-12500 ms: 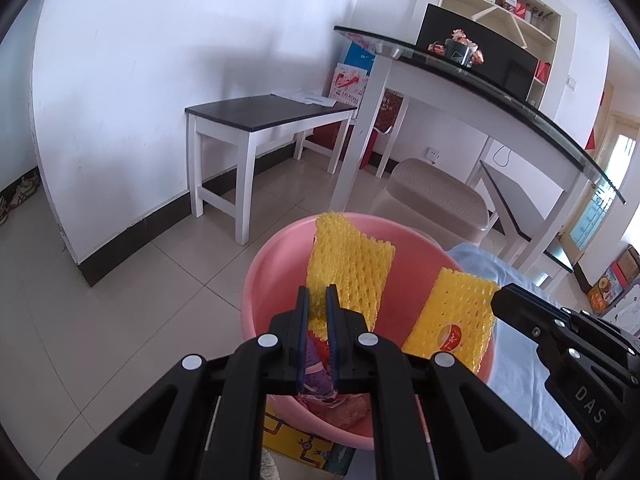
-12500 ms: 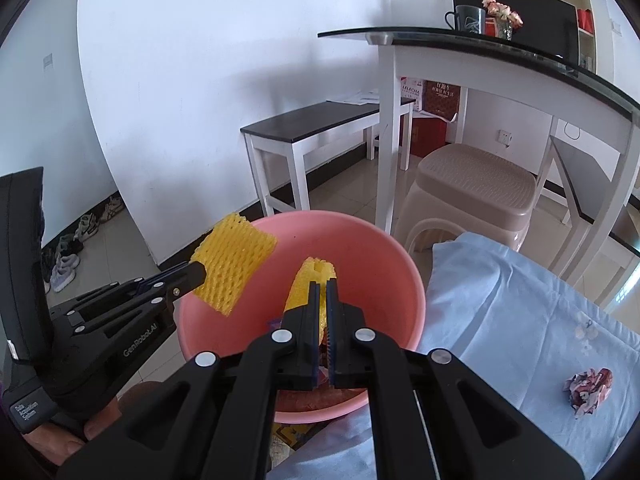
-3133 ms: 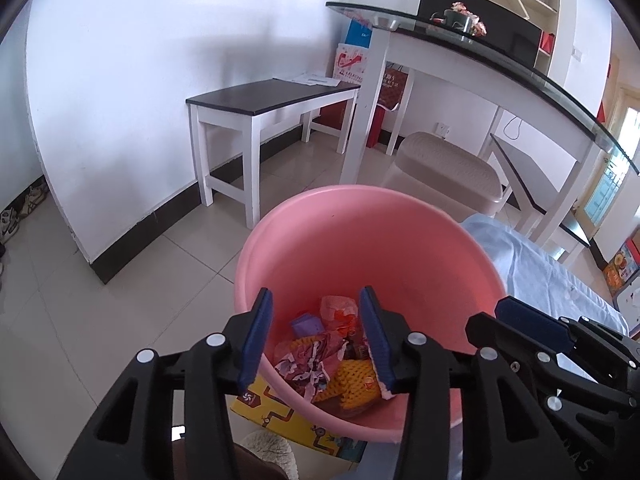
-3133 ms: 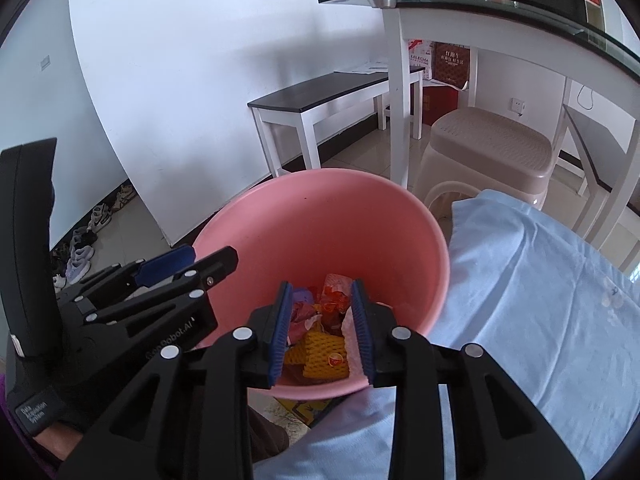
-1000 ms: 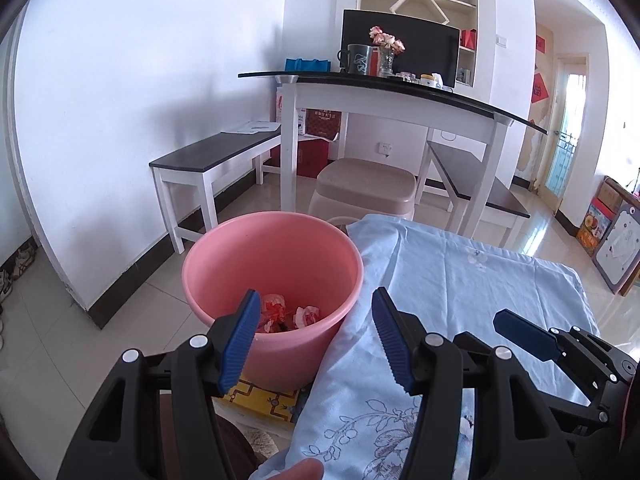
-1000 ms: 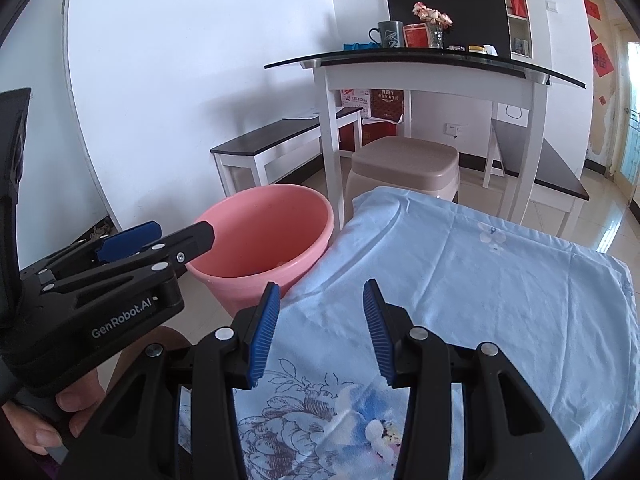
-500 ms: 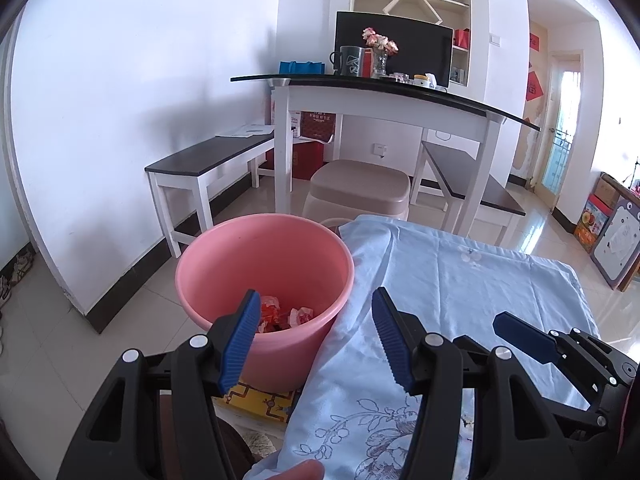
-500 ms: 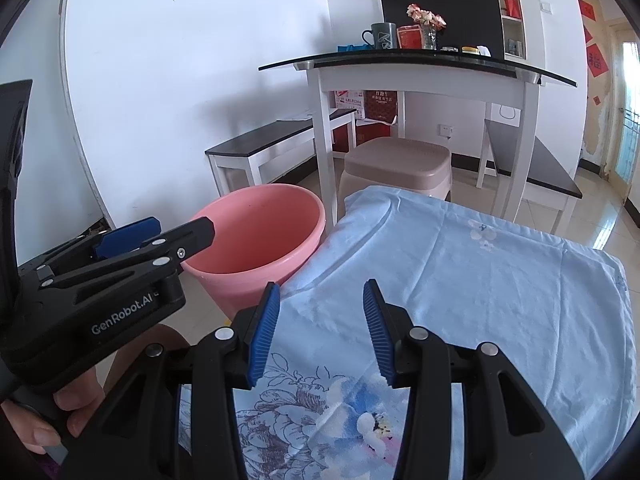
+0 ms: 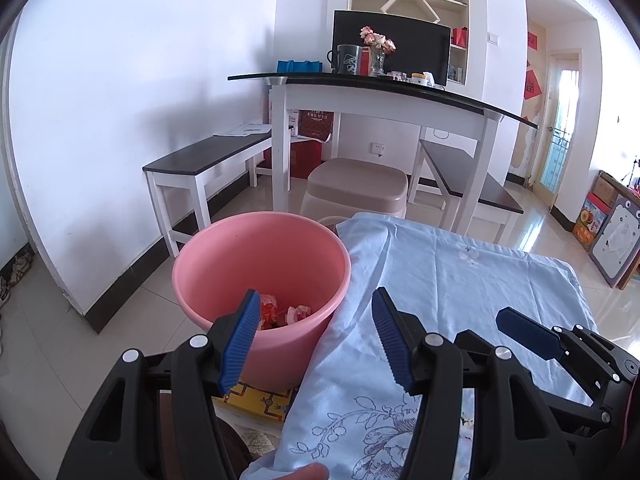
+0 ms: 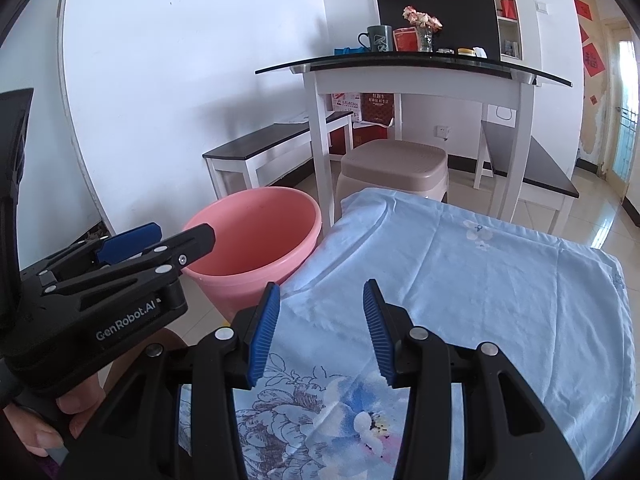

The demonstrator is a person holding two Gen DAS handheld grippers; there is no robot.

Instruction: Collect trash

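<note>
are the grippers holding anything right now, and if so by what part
Nothing is held. The left gripper and right gripper both stand open and empty above the blue cloth; the trash lies in the pink bucket.

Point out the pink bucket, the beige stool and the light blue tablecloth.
pink bucket (image 9: pixel 224 264): left wrist view, inner wall.
beige stool (image 10: pixel 394 162): right wrist view, seat top.
light blue tablecloth (image 10: pixel 480 292): right wrist view, bare middle.

The yellow foam nets have been released into the round pink plastic bucket (image 9: pixel 224 268). Both grippers have been drawn back, and their jaws are now parted and empty.
</note>
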